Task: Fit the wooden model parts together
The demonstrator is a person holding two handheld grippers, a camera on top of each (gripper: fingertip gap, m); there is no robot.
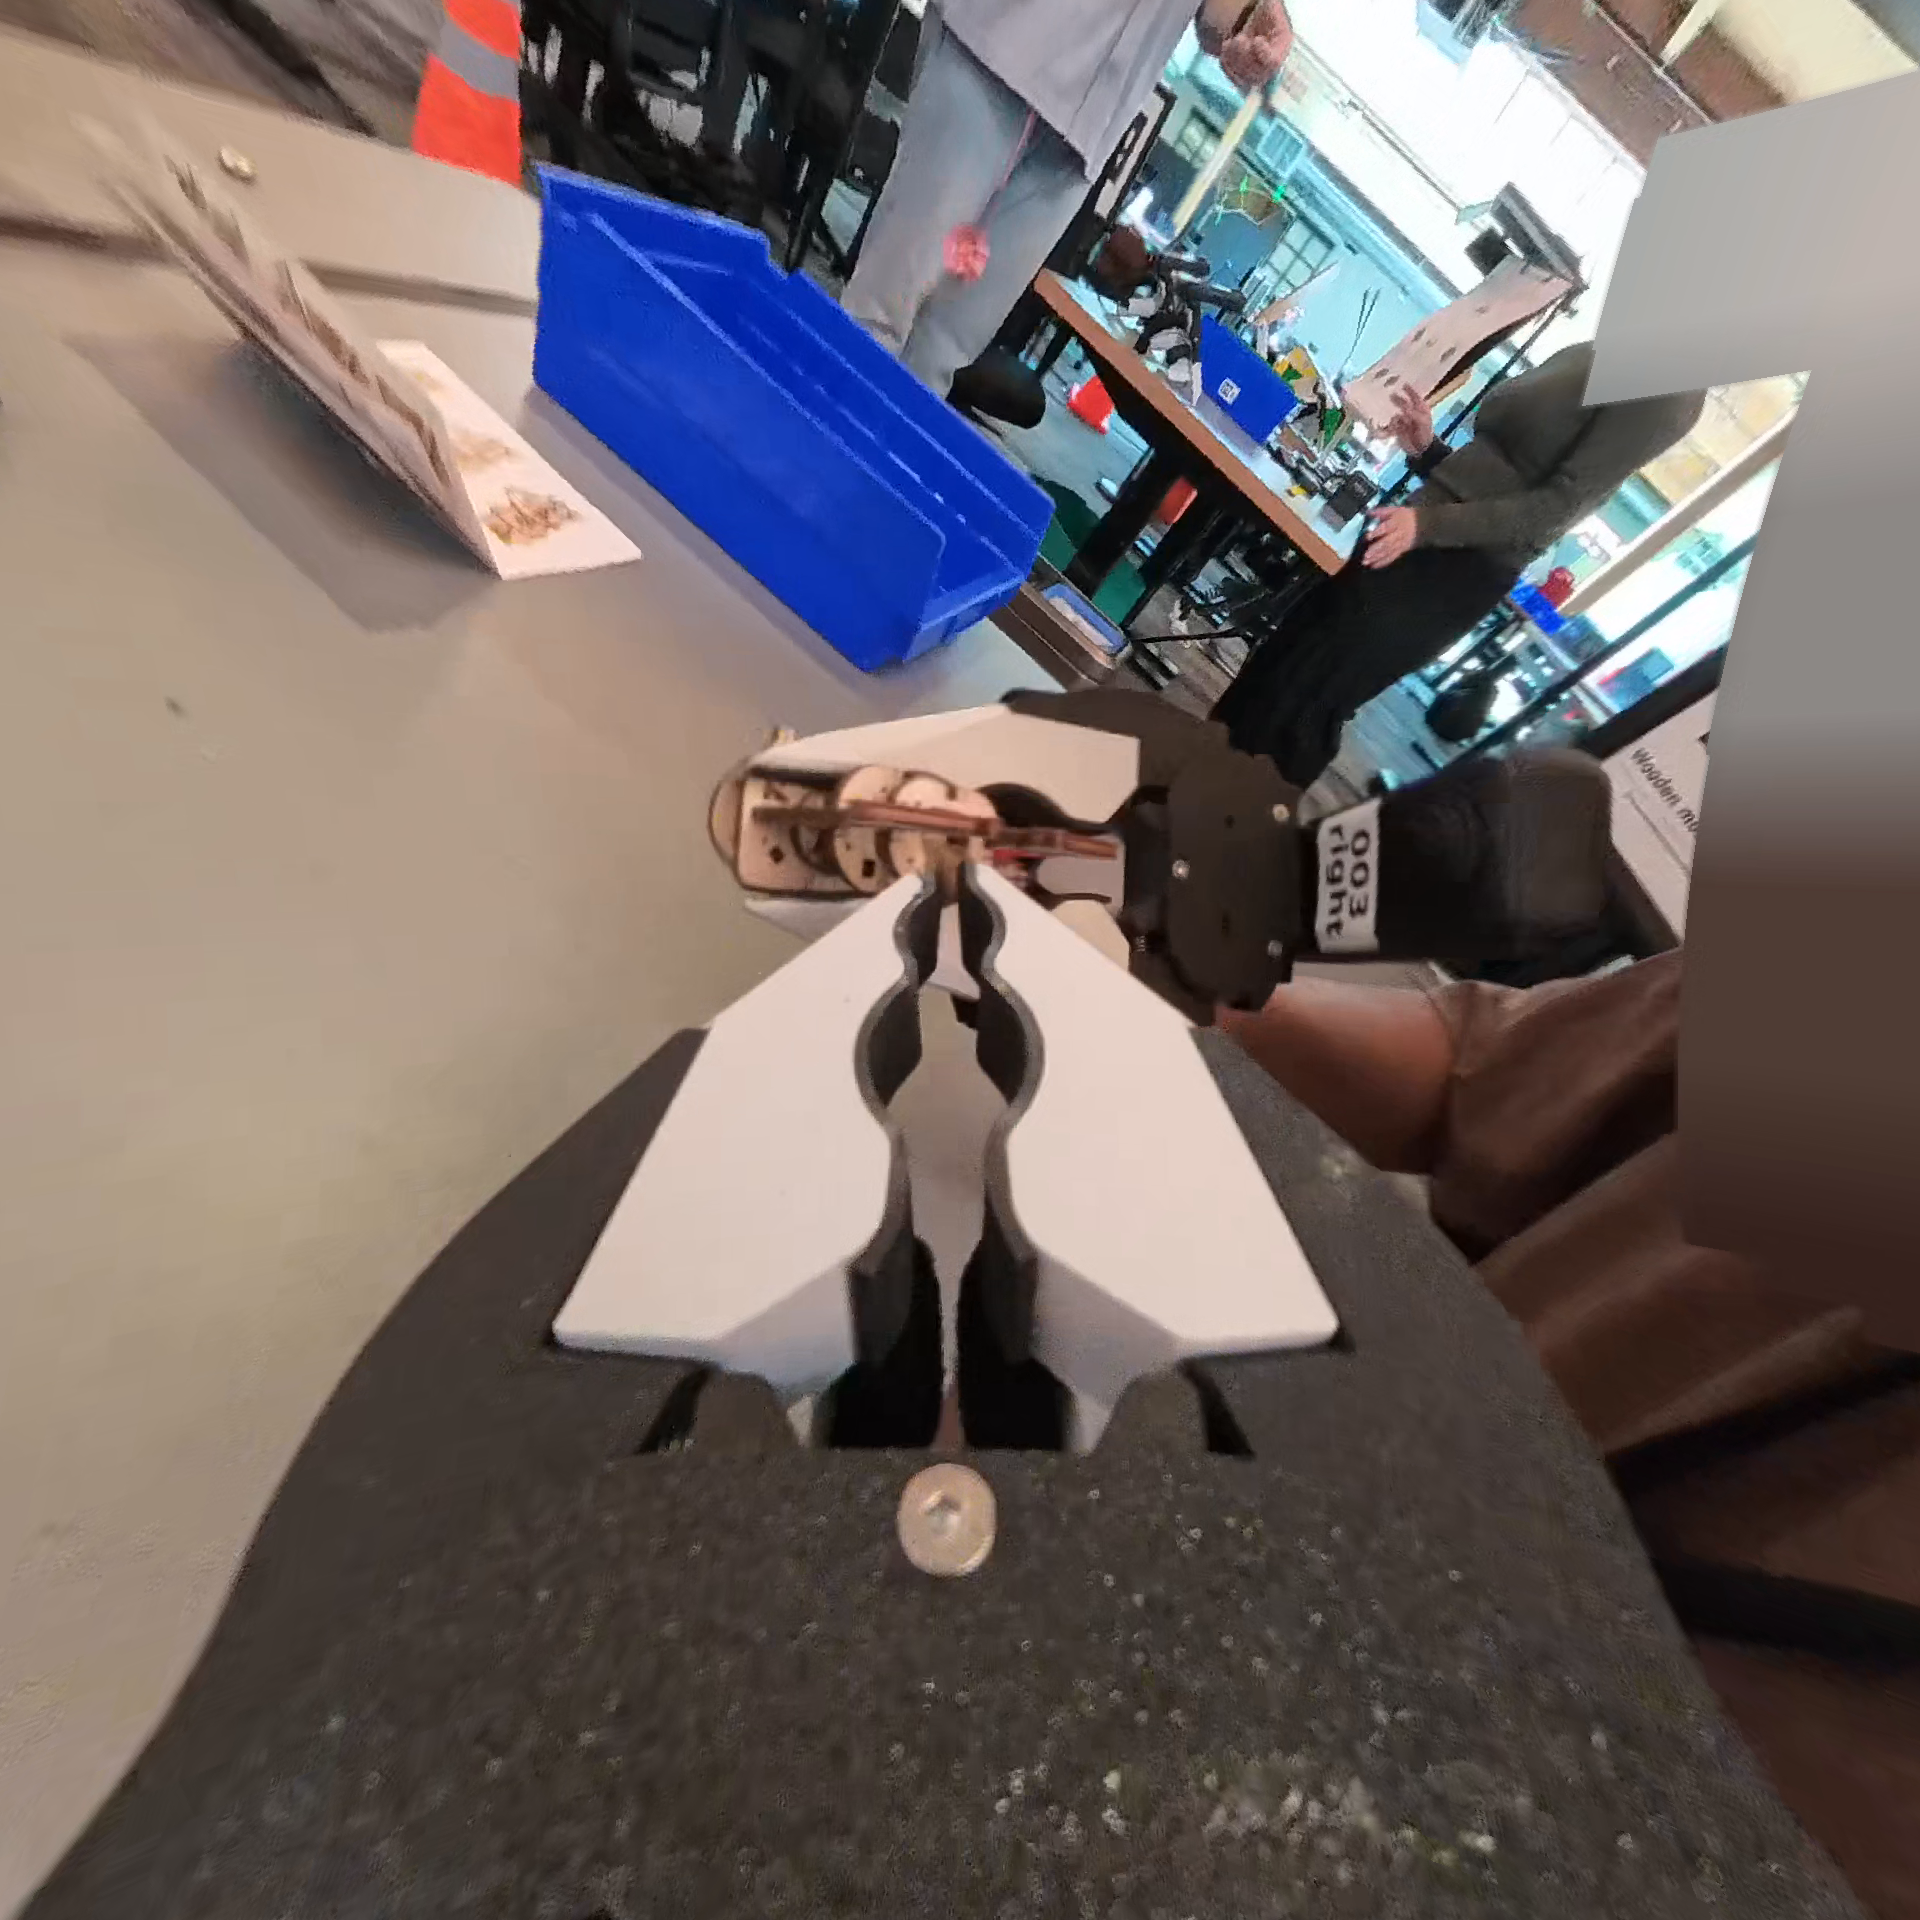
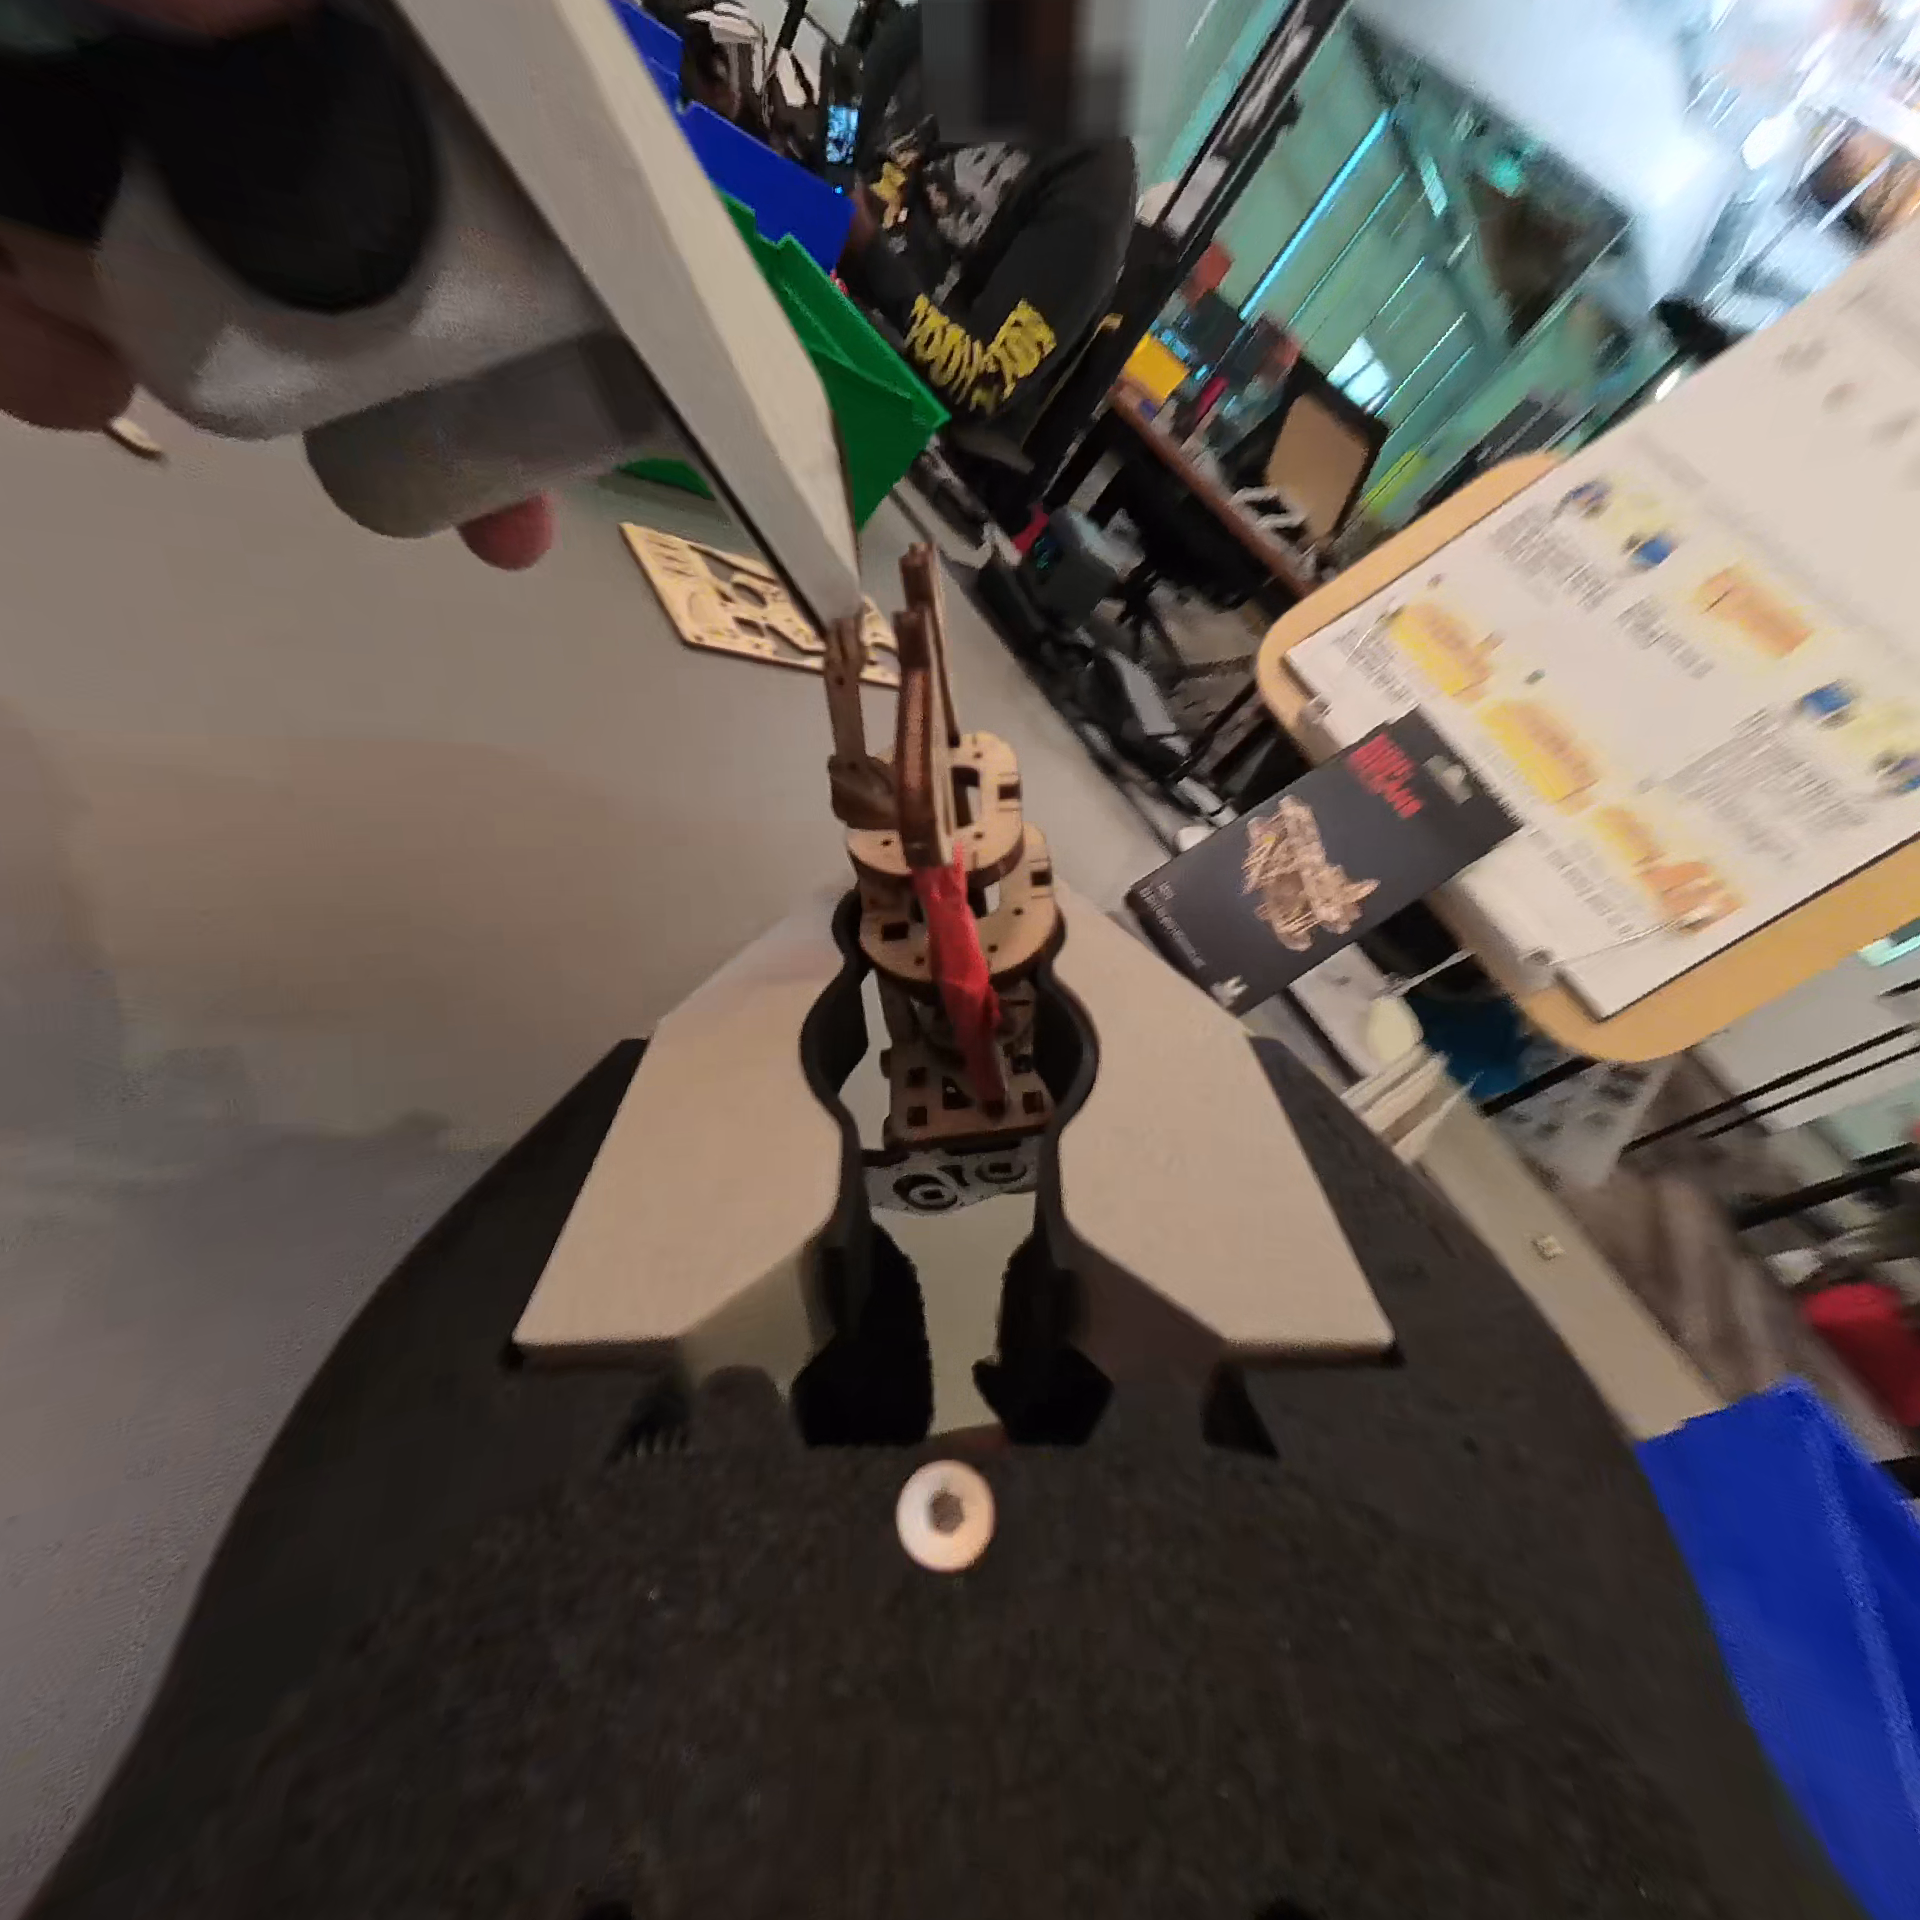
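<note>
My right gripper (image 2: pixel 951 935) is shut on a small wooden model (image 2: pixel 966 831) of stacked light discs, held off the grey table (image 1: pixel 312 831). A red piece (image 2: pixel 961 940) and dark thin strips stick out of it. My left gripper (image 1: pixel 940 894) is nearly closed, pinching a thin dark wooden strip (image 2: pixel 847 686) on the model's far end. In the right wrist view the left gripper (image 2: pixel 844 608) comes down from the upper left. In the left wrist view the right gripper (image 1: pixel 790 826) reaches in from the right with the model (image 1: pixel 883 821) between its white fingers (image 1: pixel 956 753).
A blue bin (image 1: pixel 769 416) and a folded instruction booklet (image 1: pixel 343 364) sit on the table beyond. A punched wooden sheet (image 2: pixel 717 592), a green bin (image 2: pixel 831 353), a dark card (image 2: pixel 1320 852) and a clipboard with a sheet (image 2: pixel 1610 675) are nearby. People stand behind.
</note>
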